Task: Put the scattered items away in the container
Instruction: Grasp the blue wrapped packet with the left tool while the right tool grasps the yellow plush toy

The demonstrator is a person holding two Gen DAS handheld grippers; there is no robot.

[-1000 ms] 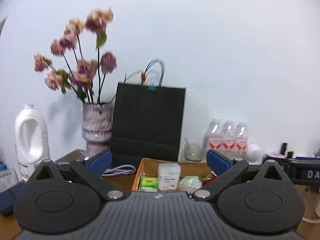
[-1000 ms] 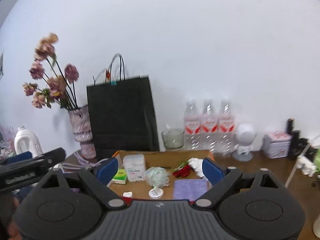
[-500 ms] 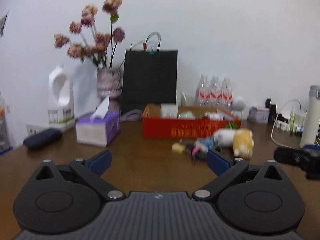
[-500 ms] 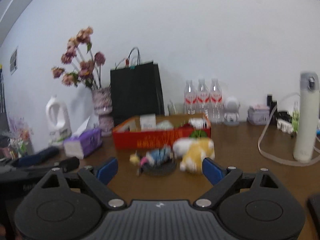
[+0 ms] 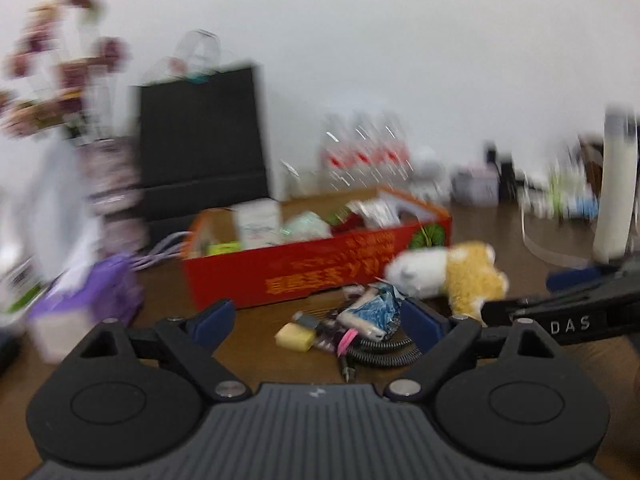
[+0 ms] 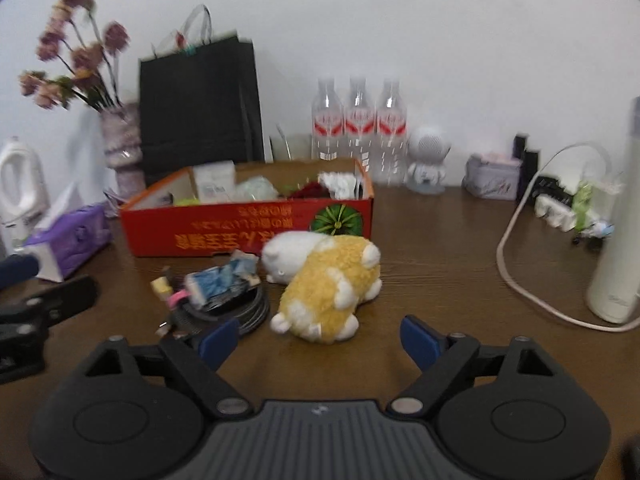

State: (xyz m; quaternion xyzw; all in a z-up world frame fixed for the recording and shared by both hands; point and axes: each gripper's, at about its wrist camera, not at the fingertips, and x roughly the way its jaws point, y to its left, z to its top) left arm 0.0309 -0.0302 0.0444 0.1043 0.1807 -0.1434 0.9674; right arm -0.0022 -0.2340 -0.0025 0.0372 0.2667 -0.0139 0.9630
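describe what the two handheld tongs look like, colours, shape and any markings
Both tongs match: the left tongs and the right tongs each have a ribbed dark grey body, two rounded black housings with round caps, black angled arms with silver pivot screws, and blue fingertip pads. In the left wrist view, the right tool's black side bears white letters "DAS". No cables or sleeves show.

A dark brown wooden table point(image 6: 440, 248) carries a red cardboard box point(image 6: 248, 228), with a yellow-and-white plush toy point(image 6: 324, 284) just before it. Beside the plush lies a coiled black cable point(image 6: 240, 312); a purple tissue box point(image 6: 68, 244) and tall white flask point(image 6: 620, 232) stand apart.
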